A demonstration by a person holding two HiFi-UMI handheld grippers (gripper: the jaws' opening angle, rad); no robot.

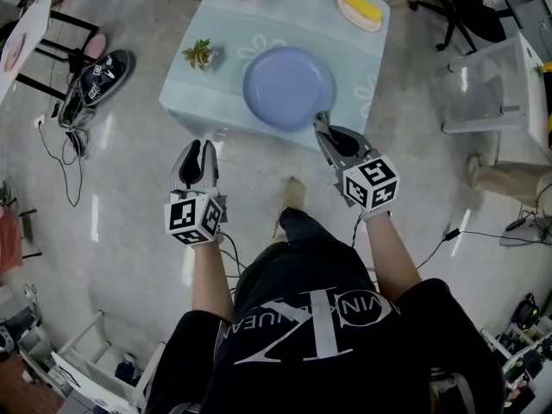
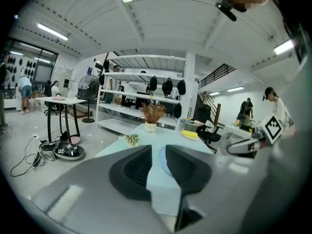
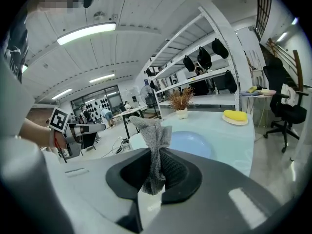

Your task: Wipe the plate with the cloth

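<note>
Pale-blue cloth-covered table (image 1: 216, 93) fills the 12 o'clock half of the head view, grey glossy floor all round it. Blue plate (image 1: 287, 87) lies flat on the table's near half, bare, nothing on it.

Right gripper (image 1: 321, 121) is at the plate's 5 o'clock, its tips right at the rim in the head view; can't tell whether they touch. Its fingers are clamped on the grey knit cloth (image 3: 153, 140), which bunches up out of the jaws and hangs a short way below them. In the right gripper view the plate is straight ahead past the cloth.

Left gripper (image 1: 200, 149) is at the plate's 7 o'clock, off the table edge and over the floor, well apart from the plate. Fingers stand narrowly apart, nothing between them, only table and a slice of plate seen through the gap.

Yellow item on a small dish (image 1: 360, 9) is at the plate's 1 o'clock, by the far corner. Small potted plant (image 1: 199, 54) is at the plate's 10 o'clock.
</note>
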